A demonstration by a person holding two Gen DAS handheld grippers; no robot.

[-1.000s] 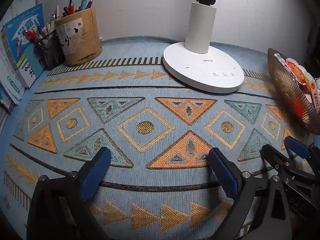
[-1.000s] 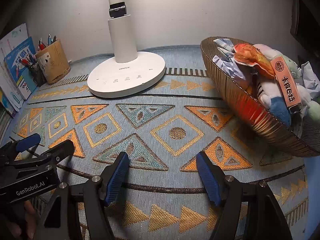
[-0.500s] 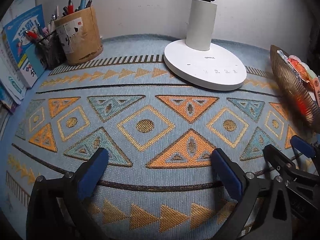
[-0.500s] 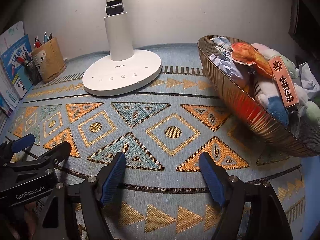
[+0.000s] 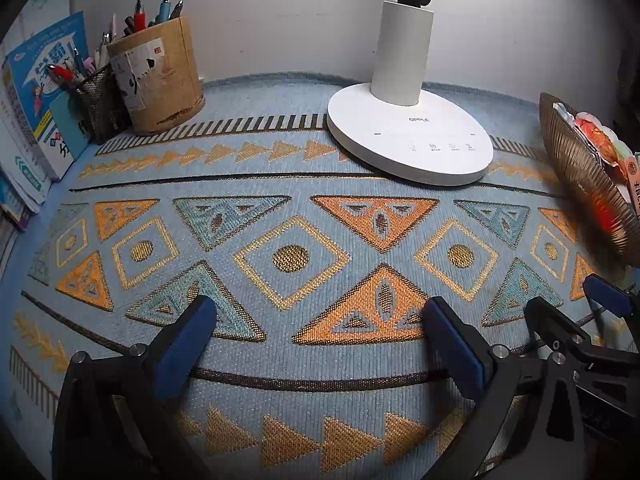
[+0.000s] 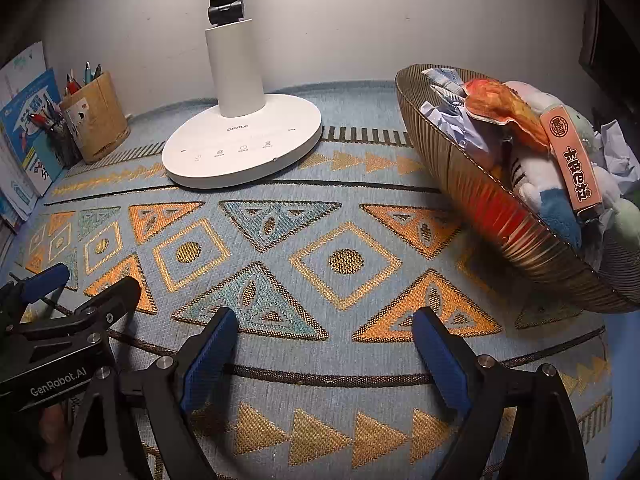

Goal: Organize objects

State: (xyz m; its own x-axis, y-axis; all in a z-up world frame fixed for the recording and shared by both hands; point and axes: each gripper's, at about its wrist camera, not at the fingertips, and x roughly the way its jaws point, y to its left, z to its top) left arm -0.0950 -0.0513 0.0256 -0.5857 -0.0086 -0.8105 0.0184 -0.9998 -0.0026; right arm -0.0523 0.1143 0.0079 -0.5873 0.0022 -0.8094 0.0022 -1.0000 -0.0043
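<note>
scene: two grippers hang over a patterned mat [image 6: 344, 92], lamp [image 5: 408, 136] at the back wall.
left gripper [image 5: 316, 344]: jaws wide apart, nothing between them.
right gripper [image 6: 324, 352]: jaws have just been opening and stand wide, empty.
basket [image 6: 480, 196]: on the mat's right edge, near the right gripper, heaped with soft toys, crumpled paper and a pink tag [image 6: 572, 164].
axis: the tag's long side runs from the back wall towards the camera, tilted on the heap.
pen pot [image 5: 156, 76]: far left, pens upright.
step: seemingly between items, nothing loose on the mat.
next: likely calls for choosing a target, perhaps in the basket.
</note>
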